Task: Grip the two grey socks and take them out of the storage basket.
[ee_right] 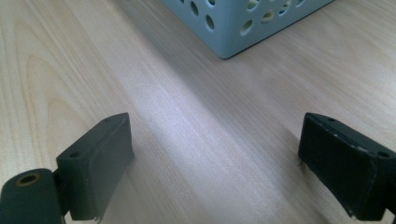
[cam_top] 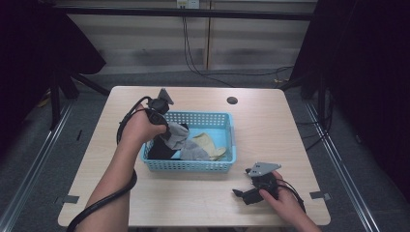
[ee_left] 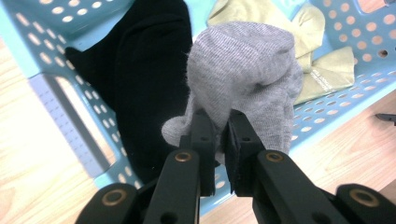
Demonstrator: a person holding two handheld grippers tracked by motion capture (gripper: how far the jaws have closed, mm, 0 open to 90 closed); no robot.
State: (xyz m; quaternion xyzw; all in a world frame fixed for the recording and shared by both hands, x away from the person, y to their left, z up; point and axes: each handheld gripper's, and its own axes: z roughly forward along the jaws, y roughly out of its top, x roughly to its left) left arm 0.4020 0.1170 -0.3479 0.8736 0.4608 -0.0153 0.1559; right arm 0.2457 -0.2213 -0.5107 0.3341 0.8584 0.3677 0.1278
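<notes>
Sock (ee_left: 243,79) grey, ribbed knit, bunched, pinched in left tongs (ee_left: 218,135).

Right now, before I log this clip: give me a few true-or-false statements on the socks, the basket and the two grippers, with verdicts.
1. The left gripper is shut on the grey sock. True.
2. The right gripper holds a black sock. False: its jaws stand open over bare table, with nothing between them.
3. A black sock lies in the blue basket. True.
4. The basket holds no yellowish socks. False: yellowish socks lie in it.
5. The right gripper rests inside the basket. False: it sits on the table in front of the basket.
</notes>
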